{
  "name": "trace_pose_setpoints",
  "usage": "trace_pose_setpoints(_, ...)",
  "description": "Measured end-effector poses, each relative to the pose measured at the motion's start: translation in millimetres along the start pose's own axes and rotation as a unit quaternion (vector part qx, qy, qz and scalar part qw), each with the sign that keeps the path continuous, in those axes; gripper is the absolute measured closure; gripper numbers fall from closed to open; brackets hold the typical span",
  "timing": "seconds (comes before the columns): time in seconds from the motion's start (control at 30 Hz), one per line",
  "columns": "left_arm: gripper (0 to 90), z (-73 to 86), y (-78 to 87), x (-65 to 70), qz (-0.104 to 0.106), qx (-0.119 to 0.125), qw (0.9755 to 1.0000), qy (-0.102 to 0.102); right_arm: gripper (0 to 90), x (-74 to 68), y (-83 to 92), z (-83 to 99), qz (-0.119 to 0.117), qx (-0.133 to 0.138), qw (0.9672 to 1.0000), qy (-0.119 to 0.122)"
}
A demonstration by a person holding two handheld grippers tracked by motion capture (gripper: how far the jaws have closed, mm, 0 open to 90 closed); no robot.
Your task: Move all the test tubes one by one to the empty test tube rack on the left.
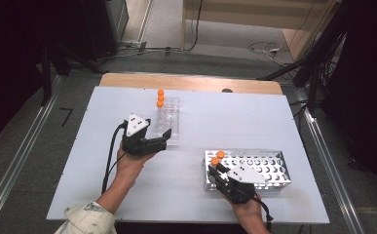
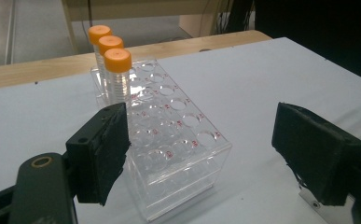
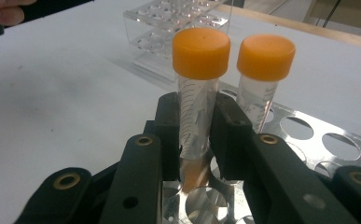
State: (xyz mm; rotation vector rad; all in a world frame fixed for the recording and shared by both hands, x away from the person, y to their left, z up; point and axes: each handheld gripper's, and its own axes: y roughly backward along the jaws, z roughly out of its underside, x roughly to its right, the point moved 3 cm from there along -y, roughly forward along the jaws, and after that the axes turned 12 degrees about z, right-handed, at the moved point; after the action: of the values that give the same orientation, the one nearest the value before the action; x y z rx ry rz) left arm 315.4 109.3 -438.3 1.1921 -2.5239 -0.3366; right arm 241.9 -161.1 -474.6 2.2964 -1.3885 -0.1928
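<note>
My right gripper (image 1: 216,171) (image 3: 197,135) is shut on a clear tube with an orange cap (image 3: 200,56) (image 1: 215,160), gripped on its body just below the cap. That tube stands upright in a corner hole of the perforated metal rack (image 1: 269,168) (image 3: 318,140). Beside it in the same rack is a second orange-capped tube (image 3: 264,60) (image 1: 220,154). My left gripper (image 1: 162,140) (image 2: 201,154) is open, with the near end of a clear plastic rack (image 1: 169,122) (image 2: 178,140) in front of its jaws. Three orange-capped tubes (image 2: 117,70) (image 1: 160,97) stand at that rack's far end.
Both racks sit on a white board (image 1: 235,117) laid over a wooden table (image 1: 191,82). The metal rack lies near the front right, the clear one left of centre. Cables run across the floor beyond the table's far edge.
</note>
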Motion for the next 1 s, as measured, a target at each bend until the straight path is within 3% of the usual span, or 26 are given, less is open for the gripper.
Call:
trace_pose_setpoints(0.67, 19.8, -8.4, 5.8, 11.6, 0.022, 0.009, 0.9997, -0.010, 71.6, 1.2, 34.1, -39.0, -0.010, 0.067, 0.9976, -0.014)
trace_pose_setpoints(1.0, 19.4, -14.3, 9.4, 29.6, 0.055, 0.013, 0.9981, -0.022, 71.6, -17.4, 27.7, -38.1, -0.037, 0.055, 0.9978, -0.002)
